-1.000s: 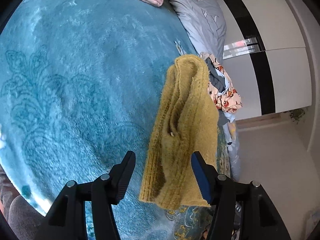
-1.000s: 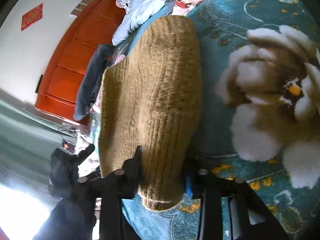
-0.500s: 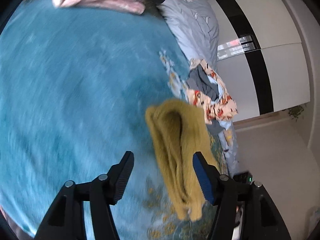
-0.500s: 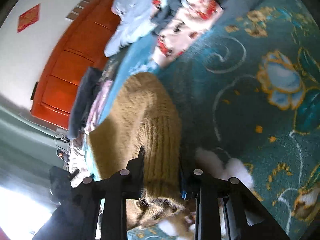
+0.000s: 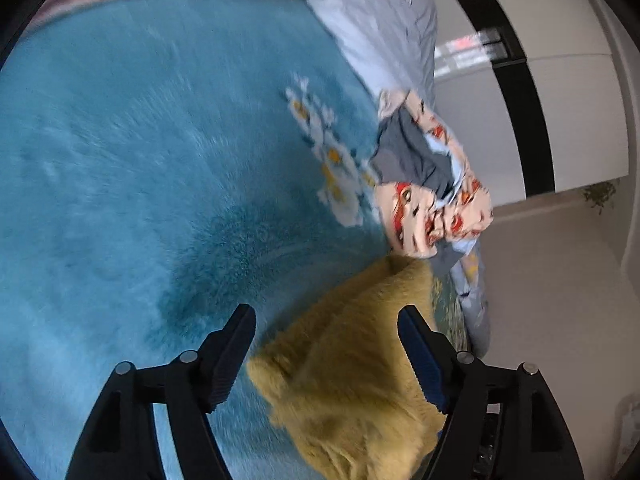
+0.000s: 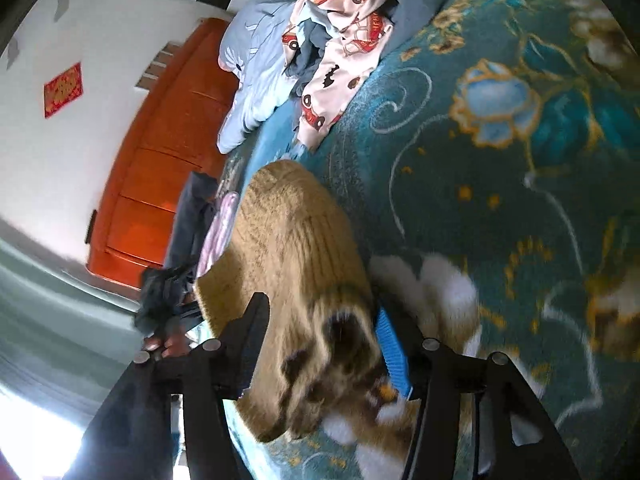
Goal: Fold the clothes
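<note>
The mustard knit garment (image 5: 352, 380) lies bunched on the bed, fuzzy and ribbed, folded into a thick wad whose rounded far end points away from the cameras. The left gripper (image 5: 326, 344) stands wide open — its fingers apart, the knit lying between and just below them, not pinched. In the right wrist view the same knit (image 6: 296, 264) sits between the fingers of the right gripper (image 6: 320, 344); they flank its near hem closely, though whether they actually press it cannot be told through the blur.

Under it spreads a plush teal blanket (image 5: 120, 160) with white and gold flowers (image 6: 496, 108). Farther off lies a heap of printed clothes (image 6: 340, 56) on a pale blue quilt (image 6: 256, 80) — beyond, an orange-red wooden headboard (image 6: 160, 168) and a white wardrobe with a black stripe (image 5: 520, 100).
</note>
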